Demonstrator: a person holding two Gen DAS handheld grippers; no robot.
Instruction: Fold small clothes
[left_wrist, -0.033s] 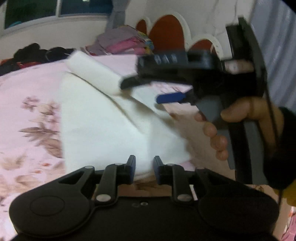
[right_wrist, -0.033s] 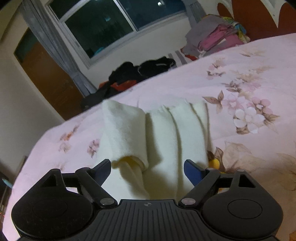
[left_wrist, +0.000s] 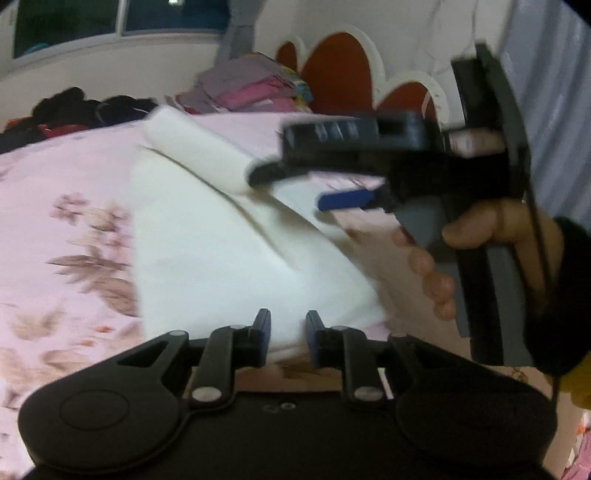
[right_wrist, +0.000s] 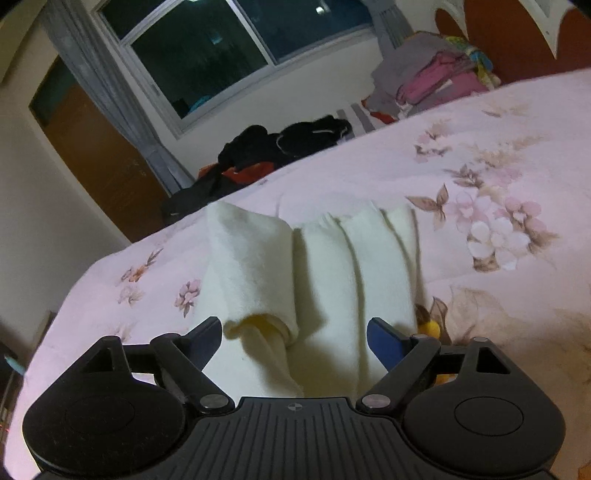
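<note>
A small cream garment (left_wrist: 207, 258) lies flat on the pink floral bedspread (left_wrist: 66, 184). One sleeve (right_wrist: 251, 266) is folded across its body (right_wrist: 354, 273), the cuff toward me. My right gripper (right_wrist: 295, 325) hovers just over the cuff; its jaws are opening wide and nothing is pressed between them. In the left wrist view, the right gripper (left_wrist: 295, 188) is held by a hand (left_wrist: 491, 229), its upper finger at the sleeve's end (left_wrist: 199, 147). My left gripper (left_wrist: 288, 328) sits at the garment's near hem. Its jaws are slightly parted, with cloth in the gap but not pinched.
A stack of folded pink and grey clothes (right_wrist: 432, 77) rests near the red and white headboard (left_wrist: 340, 74). Dark clothes (right_wrist: 280, 144) are heaped at the bed's far edge below the window (right_wrist: 221, 48). Something yellow (right_wrist: 428, 326) peeks out beside the garment.
</note>
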